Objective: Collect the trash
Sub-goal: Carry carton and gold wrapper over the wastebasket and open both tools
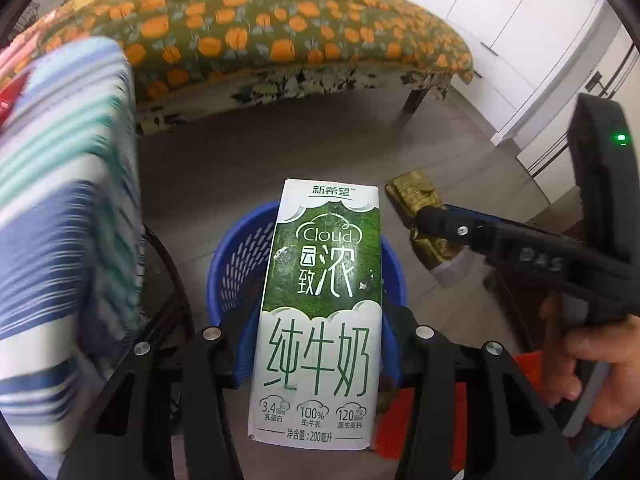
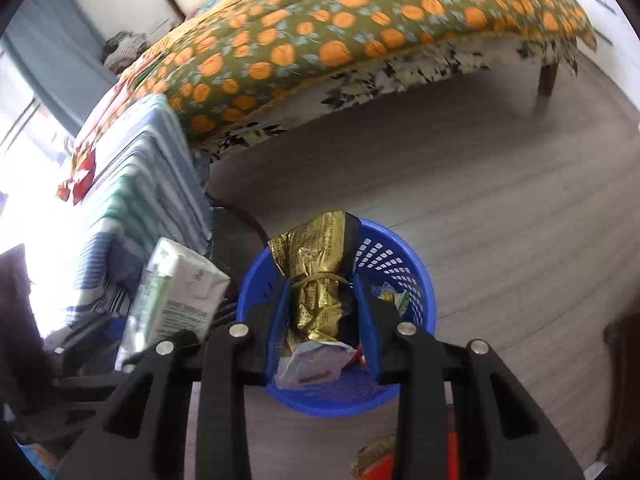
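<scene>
My left gripper (image 1: pixel 320 344) is shut on a green and white milk carton (image 1: pixel 320 304) and holds it upright above a blue plastic basket (image 1: pixel 236 256) on the floor. The carton also shows in the right wrist view (image 2: pixel 176 292). My right gripper (image 2: pixel 320 300) is shut on a crumpled gold wrapper (image 2: pixel 316 276) and holds it over the basket (image 2: pixel 416 292). The right gripper (image 1: pixel 416 216) and its wrapper (image 1: pixel 412 196) show at the right of the left wrist view. Some trash (image 2: pixel 396 300) lies inside the basket.
A bed with an orange-patterned cover (image 1: pixel 260 32) stands behind the basket on the grey floor (image 2: pixel 480 200). A striped cloth (image 1: pixel 60 200) hangs at the left. A bed leg (image 1: pixel 416 100) is at the right. Red and brown litter (image 2: pixel 380 460) lies near the bottom edge.
</scene>
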Demonstrator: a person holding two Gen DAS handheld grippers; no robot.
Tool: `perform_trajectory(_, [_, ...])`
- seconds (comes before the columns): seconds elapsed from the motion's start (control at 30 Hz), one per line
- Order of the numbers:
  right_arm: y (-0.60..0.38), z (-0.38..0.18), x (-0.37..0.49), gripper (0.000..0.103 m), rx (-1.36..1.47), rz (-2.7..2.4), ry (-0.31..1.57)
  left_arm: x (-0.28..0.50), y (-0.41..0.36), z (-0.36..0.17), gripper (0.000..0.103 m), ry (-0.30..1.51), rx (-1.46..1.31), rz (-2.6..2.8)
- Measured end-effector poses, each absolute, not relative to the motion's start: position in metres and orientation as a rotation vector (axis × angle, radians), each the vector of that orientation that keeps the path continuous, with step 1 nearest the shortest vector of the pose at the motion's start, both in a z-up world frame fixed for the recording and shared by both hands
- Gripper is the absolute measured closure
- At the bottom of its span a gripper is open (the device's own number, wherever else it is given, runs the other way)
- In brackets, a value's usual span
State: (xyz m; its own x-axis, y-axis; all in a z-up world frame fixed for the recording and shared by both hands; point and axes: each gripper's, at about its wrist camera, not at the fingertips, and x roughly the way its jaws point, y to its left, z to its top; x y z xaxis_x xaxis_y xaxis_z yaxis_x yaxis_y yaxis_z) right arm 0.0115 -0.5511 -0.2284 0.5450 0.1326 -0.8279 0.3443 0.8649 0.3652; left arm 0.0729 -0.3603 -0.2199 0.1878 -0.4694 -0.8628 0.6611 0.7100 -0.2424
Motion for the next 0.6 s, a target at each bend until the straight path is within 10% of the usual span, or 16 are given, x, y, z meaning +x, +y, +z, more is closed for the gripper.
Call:
perform_trajectory(0.23, [-0.572,-0.249,0.016,0.069,0.63,-0.117,0.984,0.086,-0.387,-0.252,0.053,1.129,0.237,-0.807])
perform_trajectory(0.33, [-0.576,-0.254,0.018,0.049,0.673,-0.116,0.979,0.095,-0.392,-0.263,0.034,1.151,0.248,-0.788])
perform_trajectory(0.6, [-0.581,-0.233,0.011,0.04,0.629,-0.199,0.915,0.084,-0.372,-0.244,0.022,1.108,0.216,-0.766])
